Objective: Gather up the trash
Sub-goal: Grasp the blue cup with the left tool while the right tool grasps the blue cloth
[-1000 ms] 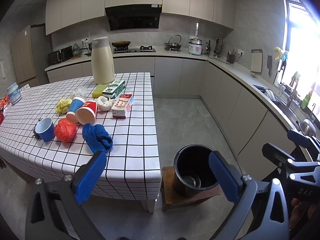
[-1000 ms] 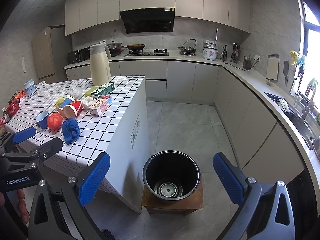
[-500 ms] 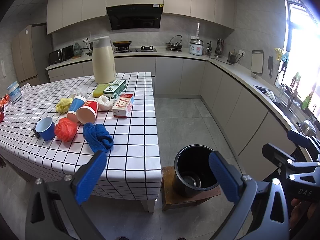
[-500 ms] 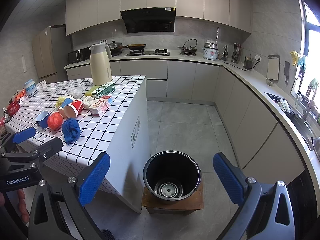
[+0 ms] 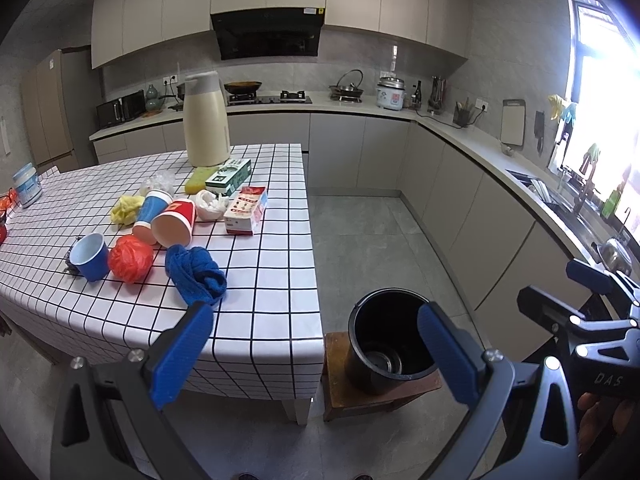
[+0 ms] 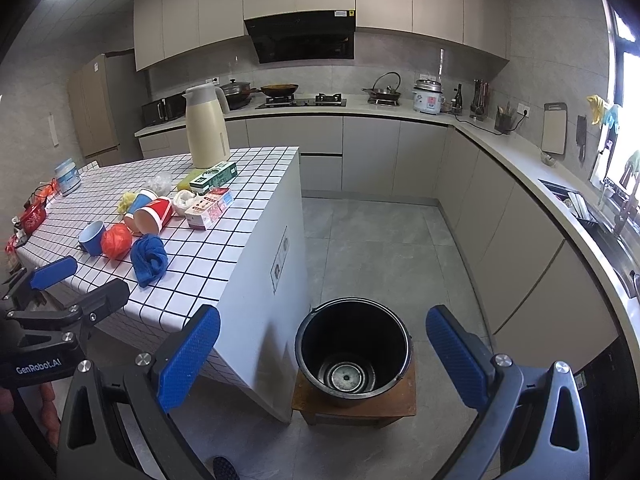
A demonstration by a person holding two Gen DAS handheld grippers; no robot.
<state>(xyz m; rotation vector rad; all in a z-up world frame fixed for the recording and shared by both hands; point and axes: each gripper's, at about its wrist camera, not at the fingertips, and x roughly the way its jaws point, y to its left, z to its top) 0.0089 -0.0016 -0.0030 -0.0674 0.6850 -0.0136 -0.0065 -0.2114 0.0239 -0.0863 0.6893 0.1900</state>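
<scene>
Trash lies on the tiled island (image 5: 276, 280): a blue cloth wad (image 5: 196, 276), a red plastic ball (image 5: 130, 258), a small blue cup (image 5: 91, 256), a tipped red cup (image 5: 175, 227) and blue cup (image 5: 150, 216), yellow crumple (image 5: 126, 208), white tissue (image 5: 210, 206), a red-white carton (image 5: 246, 216) and a green box (image 5: 228, 176). A black bucket (image 6: 354, 352) stands empty on a low wooden stool (image 6: 354, 408) beside the island. My left gripper (image 5: 312, 354) is open and empty, short of the island's near edge. My right gripper (image 6: 322, 354) is open and empty, above the bucket's near side.
A cream thermos jug (image 5: 206, 120) stands at the island's far end, a white jar (image 5: 27, 190) at its left. Counters with stove, rice cooker (image 5: 390, 94) and sink (image 5: 560, 200) line the back and right walls. Grey floor (image 6: 380, 248) lies open between island and cabinets.
Both views have barely shifted; the grippers stay open and nothing on the island has moved.
</scene>
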